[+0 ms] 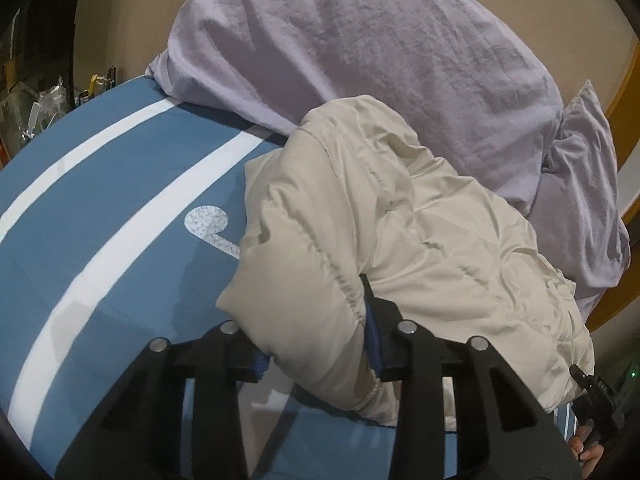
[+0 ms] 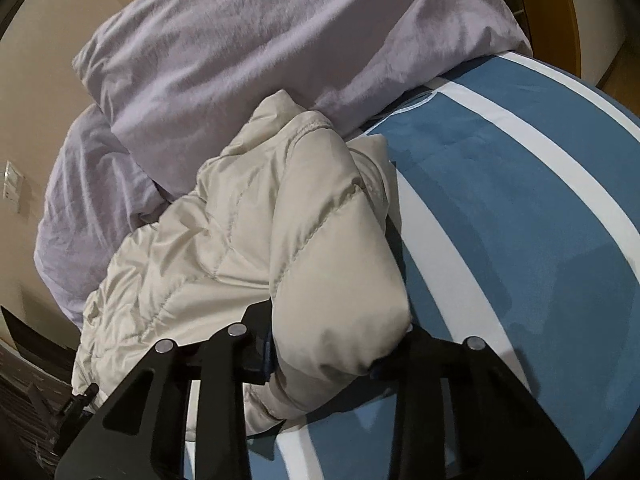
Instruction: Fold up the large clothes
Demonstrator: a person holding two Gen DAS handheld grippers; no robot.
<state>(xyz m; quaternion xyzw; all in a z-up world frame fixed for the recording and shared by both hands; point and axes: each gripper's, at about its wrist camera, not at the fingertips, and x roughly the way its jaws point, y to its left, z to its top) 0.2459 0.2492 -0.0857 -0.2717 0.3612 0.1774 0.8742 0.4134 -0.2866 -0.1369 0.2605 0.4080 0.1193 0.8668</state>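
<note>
A cream puffer jacket (image 1: 400, 240) lies bunched on a blue bed sheet with white stripes (image 1: 100, 208). My left gripper (image 1: 316, 344) is shut on a padded sleeve of the jacket, its fingers pressing in from both sides. In the right wrist view the jacket (image 2: 248, 232) lies left of centre on the sheet (image 2: 520, 200). My right gripper (image 2: 324, 352) is shut on the other puffy sleeve, which bulges out between the jaws. The sleeve ends hang just above the sheet.
A lilac duvet (image 1: 380, 48) is heaped behind the jacket against a beige wall; it also shows in the right wrist view (image 2: 240, 40). Clutter (image 1: 44, 96) stands beyond the bed's left edge. A wooden frame (image 1: 628, 152) runs on the right.
</note>
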